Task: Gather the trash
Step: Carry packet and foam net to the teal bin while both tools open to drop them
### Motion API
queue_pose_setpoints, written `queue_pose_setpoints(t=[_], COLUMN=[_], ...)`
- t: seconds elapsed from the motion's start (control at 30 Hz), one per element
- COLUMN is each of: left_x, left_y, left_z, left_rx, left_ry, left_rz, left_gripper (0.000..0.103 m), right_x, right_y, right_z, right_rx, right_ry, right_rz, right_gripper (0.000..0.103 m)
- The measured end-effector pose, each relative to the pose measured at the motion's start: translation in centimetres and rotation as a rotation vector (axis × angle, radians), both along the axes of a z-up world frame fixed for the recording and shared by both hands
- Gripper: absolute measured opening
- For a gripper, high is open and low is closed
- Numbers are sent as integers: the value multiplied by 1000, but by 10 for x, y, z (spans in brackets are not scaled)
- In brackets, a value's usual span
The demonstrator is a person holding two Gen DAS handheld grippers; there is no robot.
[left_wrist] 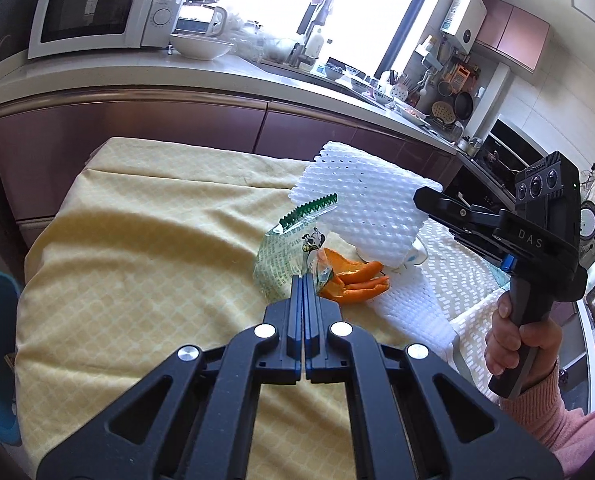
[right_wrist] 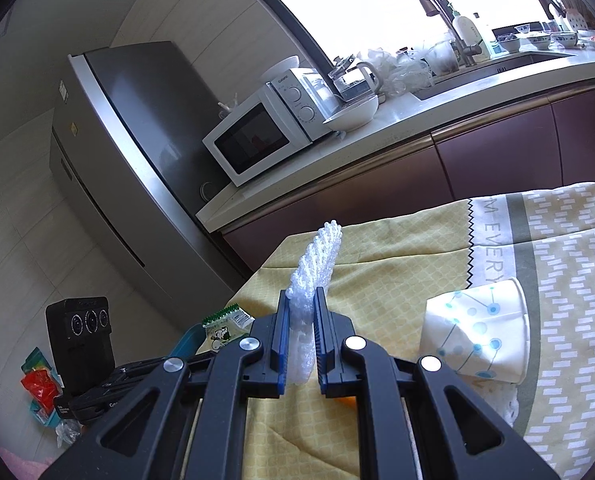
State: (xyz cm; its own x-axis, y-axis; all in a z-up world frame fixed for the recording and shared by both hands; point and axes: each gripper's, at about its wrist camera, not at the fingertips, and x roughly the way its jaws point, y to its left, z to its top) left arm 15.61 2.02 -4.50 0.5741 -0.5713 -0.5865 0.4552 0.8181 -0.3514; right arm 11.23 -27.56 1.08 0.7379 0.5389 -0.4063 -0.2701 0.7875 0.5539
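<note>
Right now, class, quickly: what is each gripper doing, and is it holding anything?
Left gripper: closed, pinching the edge of the green snack wrapper.
Right gripper: closed on the white foam net, lifted above the tablecloth.

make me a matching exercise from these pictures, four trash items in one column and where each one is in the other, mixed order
Column 1
1. white foam fruit net
2. green snack wrapper
3. orange peel
4. paper cup

Column 2
A. lying on its side on the patterned cloth, untouched
B. pinched in the left claw
C. lying on the tablecloth beside the wrapper
D. held up in the right claw

Pairs: 1-D, 2-B, 3-C, 4-A
</note>
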Motion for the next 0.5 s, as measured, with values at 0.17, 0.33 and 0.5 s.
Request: queue_pose_setpoints(t=[0.17,0.33,0.5], left_x=[-12,-23,-34], left_y=[31,62,91], left_z=[-2,1,7], left_rx=[-2,-16,-18], left_ry=[7,3,-9], left_rz=[52,108,160], left_gripper=[1,1,1], right_x=[-2,-4,-5], right_y=[16,36,56], right_z=[1,3,5], right_rx=[4,0,1], right_ry=[1,-5,-9], right_rz=[41,90,138], right_gripper=[10,10,10])
